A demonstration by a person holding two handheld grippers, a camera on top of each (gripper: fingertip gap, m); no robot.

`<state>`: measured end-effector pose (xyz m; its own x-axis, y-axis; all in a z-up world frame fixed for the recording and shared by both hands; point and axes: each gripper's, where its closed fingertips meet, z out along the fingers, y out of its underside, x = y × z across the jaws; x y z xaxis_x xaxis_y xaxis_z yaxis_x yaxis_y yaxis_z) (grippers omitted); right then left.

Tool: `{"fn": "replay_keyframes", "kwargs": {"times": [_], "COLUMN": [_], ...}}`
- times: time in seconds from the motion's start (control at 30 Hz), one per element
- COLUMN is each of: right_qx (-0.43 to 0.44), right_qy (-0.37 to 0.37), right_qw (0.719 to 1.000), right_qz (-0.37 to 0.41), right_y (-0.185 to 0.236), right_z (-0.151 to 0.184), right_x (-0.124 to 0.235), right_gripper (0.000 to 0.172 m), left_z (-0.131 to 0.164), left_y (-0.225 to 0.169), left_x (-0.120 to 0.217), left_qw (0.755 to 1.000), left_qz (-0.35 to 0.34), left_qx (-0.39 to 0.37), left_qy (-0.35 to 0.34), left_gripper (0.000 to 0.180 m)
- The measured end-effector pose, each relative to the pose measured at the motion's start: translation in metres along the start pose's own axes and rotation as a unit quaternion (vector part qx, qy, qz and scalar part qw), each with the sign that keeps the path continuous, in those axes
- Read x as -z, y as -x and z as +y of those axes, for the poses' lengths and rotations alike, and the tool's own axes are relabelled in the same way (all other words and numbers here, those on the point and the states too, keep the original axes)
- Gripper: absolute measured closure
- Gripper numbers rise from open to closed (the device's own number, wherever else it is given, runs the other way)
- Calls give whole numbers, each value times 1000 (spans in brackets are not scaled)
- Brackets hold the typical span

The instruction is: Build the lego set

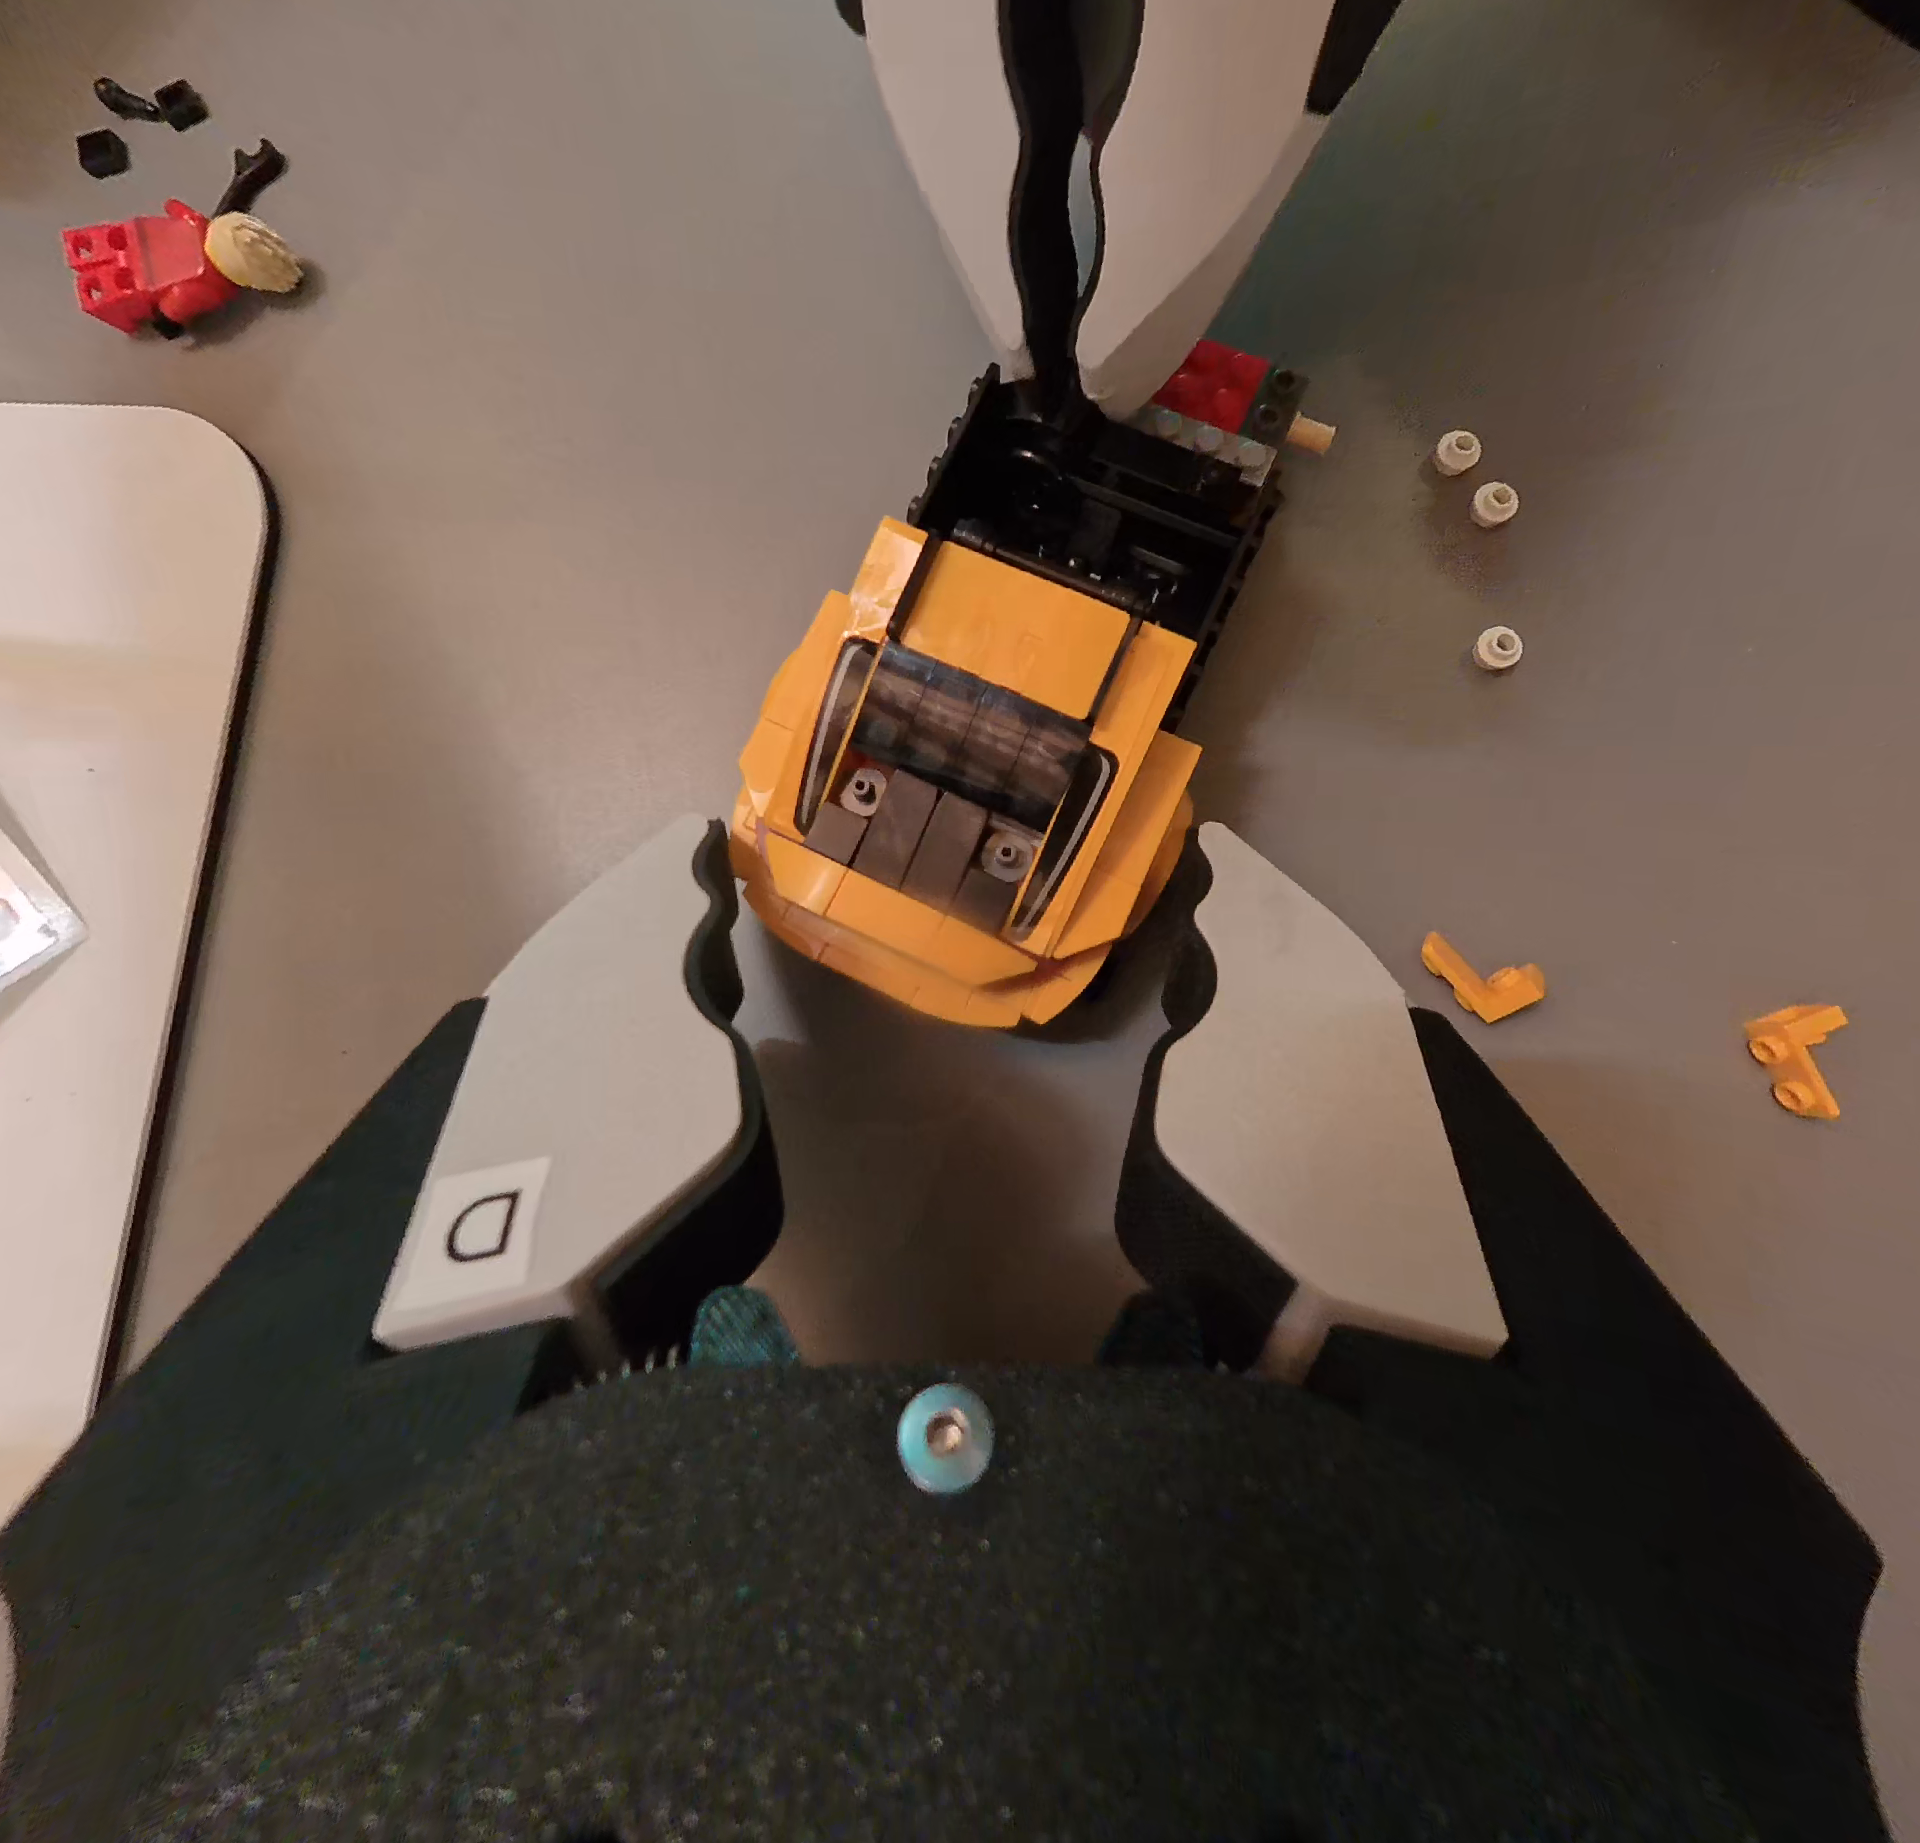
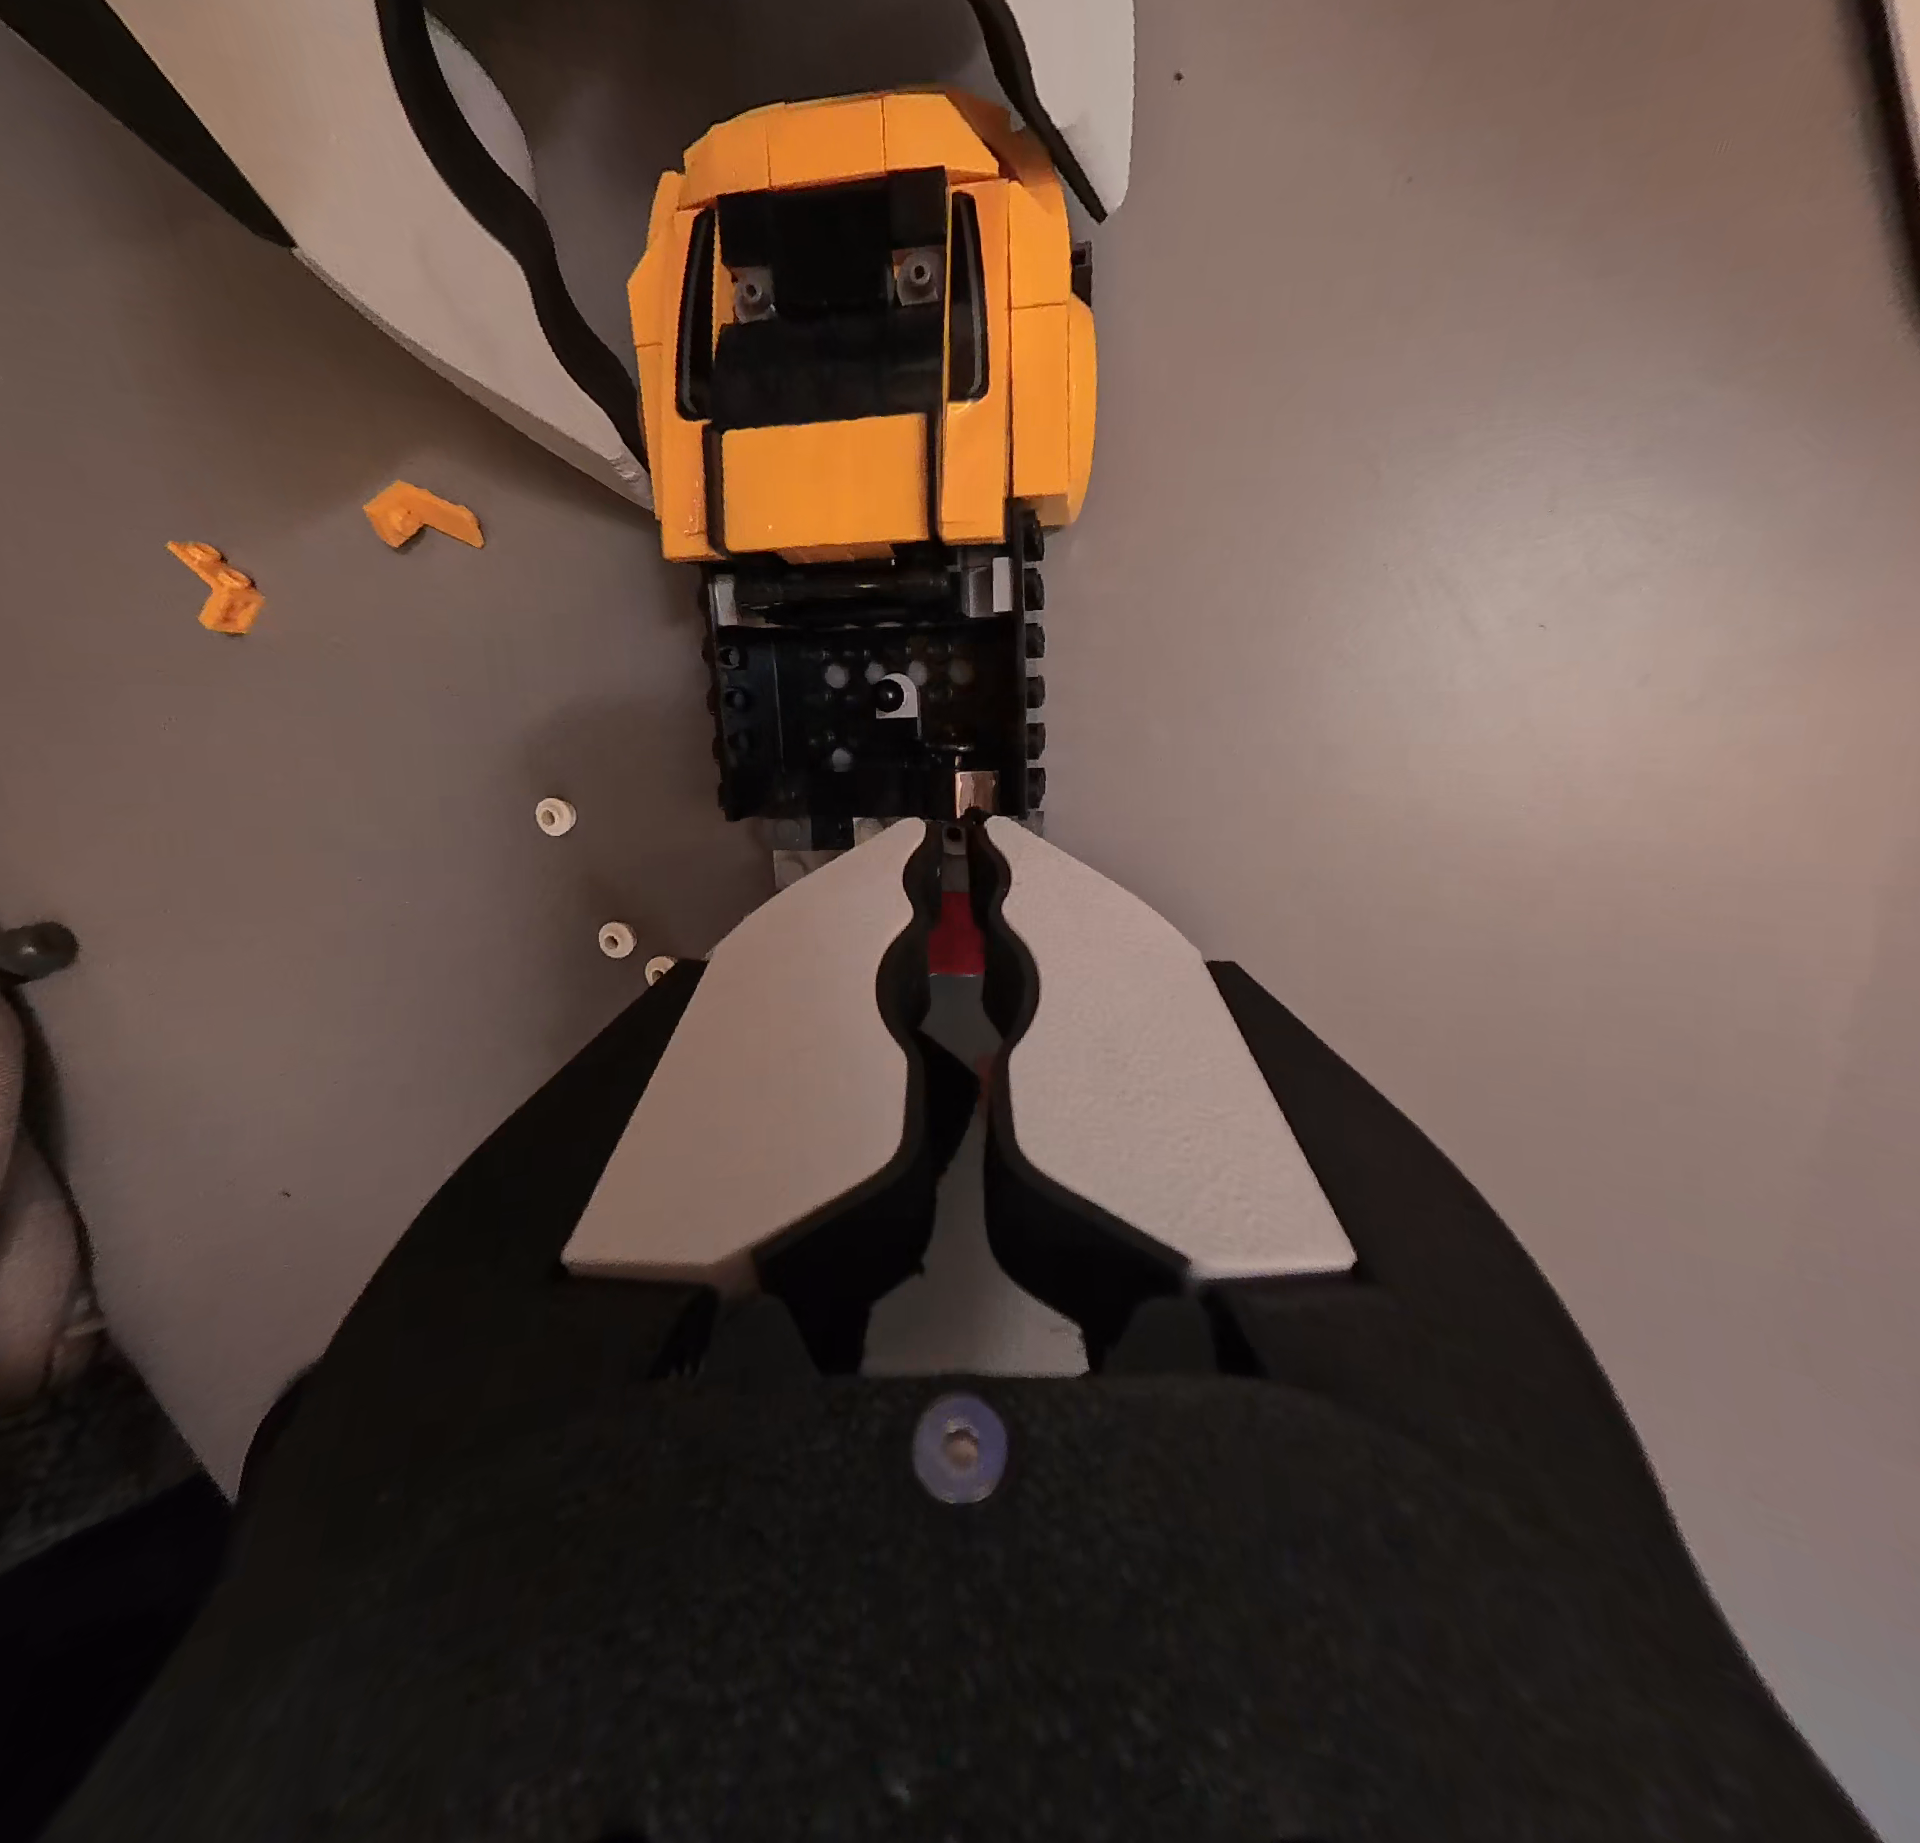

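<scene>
A yellow brick car (image 1: 987, 713) with an open black rear chassis (image 1: 1101, 505) stands on the grey table (image 1: 520, 546). My left gripper (image 1: 956, 837) is open wide. The car's nose sits tilted between its pads, which stand close by its sides. Its fingers (image 2: 582, 380) flank the car (image 2: 862, 359) in the right wrist view. My right gripper (image 2: 956, 832) is shut on a small piece at the rear edge of the chassis (image 2: 873, 713). It also shows from the far side in the left wrist view (image 1: 1049, 380), beside a red brick (image 1: 1210, 380) on the car's tail.
Three pale round studs (image 1: 1494, 503) and two orange bracket pieces (image 1: 1481, 978) lie right of the car. A red toy figure (image 1: 156, 266) and small black pieces (image 1: 135, 120) lie at the far left. A white rounded board (image 1: 114, 702) is at the left edge. Some 8 cm of space lies between my two pairs of fingers.
</scene>
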<state>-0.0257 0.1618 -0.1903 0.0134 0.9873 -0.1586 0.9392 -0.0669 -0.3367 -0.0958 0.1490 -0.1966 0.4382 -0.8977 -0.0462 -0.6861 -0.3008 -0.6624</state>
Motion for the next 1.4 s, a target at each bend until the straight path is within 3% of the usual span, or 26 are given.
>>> {"fn": "replay_keyframes", "kwargs": {"times": [0.33,0.6,0.73,1.13,1.4], "right_qx": [33,42,35,40,16], "right_qy": [12,-107,-131,-113,-62], "right_qw": [999,993,990,992,998], "right_qz": [18,42,45,45,9], "right_y": [0,1,0,2,0], "right_z": [0,-3,-3,-5,-3], "right_x": [0,8,12,2,0], "right_gripper": [167,162,163,169,167], "left_z": [1,2,2,2,2], "left_y": [0,2,2,2,2], "left_x": [0,2,2,1,1], "left_qw": [1000,1000,1000,1000,1000], "left_qz": [3,2,2,2,2], "left_qx": [-2,0,1,0,0], "left_qy": [-2,-4,-6,-5,-6], "left_gripper": [100,100,100,100,101]}}
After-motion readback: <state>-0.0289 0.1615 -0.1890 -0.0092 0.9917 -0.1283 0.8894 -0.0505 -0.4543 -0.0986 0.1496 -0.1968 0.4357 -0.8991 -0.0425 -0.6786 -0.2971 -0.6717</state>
